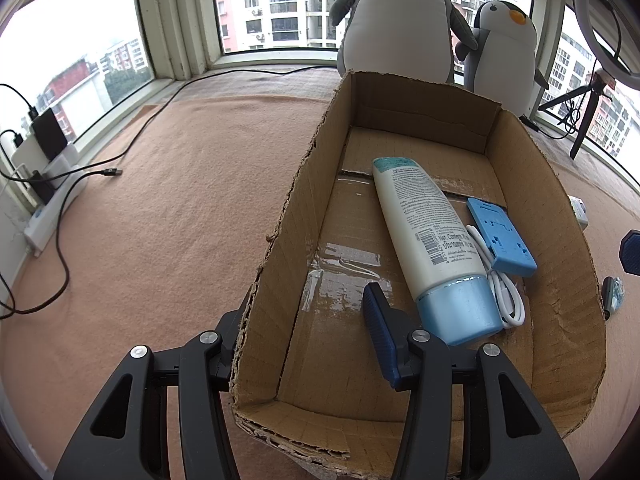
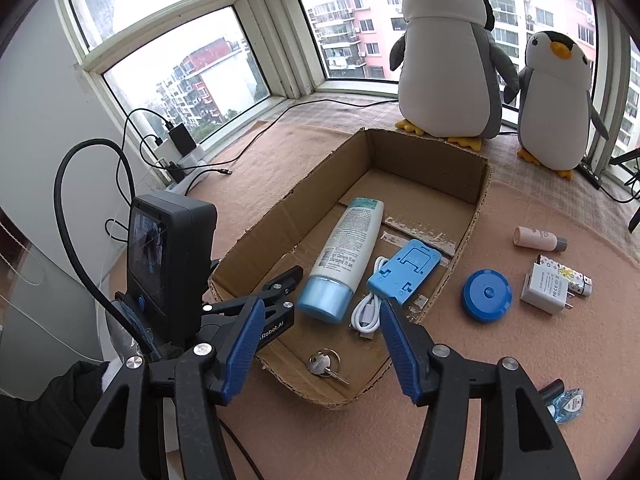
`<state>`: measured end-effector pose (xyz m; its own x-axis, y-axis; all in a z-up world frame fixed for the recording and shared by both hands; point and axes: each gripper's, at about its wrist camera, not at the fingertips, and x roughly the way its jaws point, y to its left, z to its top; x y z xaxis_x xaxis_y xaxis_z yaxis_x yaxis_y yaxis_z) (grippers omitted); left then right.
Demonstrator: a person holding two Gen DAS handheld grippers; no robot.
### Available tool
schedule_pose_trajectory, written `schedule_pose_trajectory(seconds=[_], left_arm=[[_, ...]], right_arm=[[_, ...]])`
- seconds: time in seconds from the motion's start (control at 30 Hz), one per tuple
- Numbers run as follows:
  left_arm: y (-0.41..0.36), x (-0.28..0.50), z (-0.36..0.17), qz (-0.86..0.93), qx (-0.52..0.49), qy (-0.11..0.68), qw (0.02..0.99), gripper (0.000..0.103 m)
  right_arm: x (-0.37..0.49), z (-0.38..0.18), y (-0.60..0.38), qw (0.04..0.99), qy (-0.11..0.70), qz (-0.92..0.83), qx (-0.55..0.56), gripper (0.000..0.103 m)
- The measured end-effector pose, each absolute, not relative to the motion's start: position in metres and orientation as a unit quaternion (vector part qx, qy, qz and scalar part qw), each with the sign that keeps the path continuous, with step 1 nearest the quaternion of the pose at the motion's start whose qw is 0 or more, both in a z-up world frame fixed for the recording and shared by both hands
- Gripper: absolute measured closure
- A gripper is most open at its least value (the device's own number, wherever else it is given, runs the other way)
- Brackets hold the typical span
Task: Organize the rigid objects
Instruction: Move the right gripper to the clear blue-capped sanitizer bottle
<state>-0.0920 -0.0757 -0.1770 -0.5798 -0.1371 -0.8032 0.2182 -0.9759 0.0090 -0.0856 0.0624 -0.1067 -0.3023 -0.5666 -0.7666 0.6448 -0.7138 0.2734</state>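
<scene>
An open cardboard box [image 1: 296, 184] [image 2: 280, 208] lies on the peach blanket. Inside it are a white tube with a blue cap [image 1: 428, 232] [image 2: 348, 240], a blue phone stand [image 1: 500, 236] [image 2: 404, 272], a coiled white cable [image 1: 504, 296] [image 2: 366, 312] and a set of keys [image 2: 324, 362]. My left gripper [image 1: 308, 304] [image 2: 290, 284] is open and straddles the box's left wall, one finger inside and one outside. Open and holding nothing, my right gripper [image 2: 322, 312] hovers over the box's near end, above the keys.
Right of the box lie a blue round tape measure [image 2: 487, 296], a white charger [image 2: 546, 284], a pink bottle [image 2: 538, 239], a patterned stick [image 2: 568, 274] and a small black-and-blue item [image 2: 568, 400]. Two plush penguins [image 2: 448, 64] stand behind. A power strip [image 1: 48, 216] with cables lies left.
</scene>
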Motion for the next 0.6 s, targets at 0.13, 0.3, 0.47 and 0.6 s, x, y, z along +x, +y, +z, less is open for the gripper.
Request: schedule_pose_trajectory(seconds=[0.13,0.3,0.47,0.6], left_arm=[[-0.076,-0.092,-0.177,-0.888,0.447,0.046,0.100,0.054],[-0.076,-0.091,-0.177,-0.888,0.447,0.045,0.100,0.054],[-0.076,-0.092,-0.177,-0.888,0.447,0.045,0.100,0.054],[-0.076,-0.092,-0.177,-0.888,0.447,0.045,0.100,0.054]], right_arm=[[-0.087,-0.105,0.074,0.366,0.029,-0.812,0.454,0.047],[-0.087,-0.106,0.099,0.349,0.000,-0.819,0.455,0.047],[-0.087,-0.108,0.137,0.313,-0.035,-0.833,0.455,0.047],[-0.088,-0.111,0.172,0.277,-0.059,-0.844,0.456,0.047]])
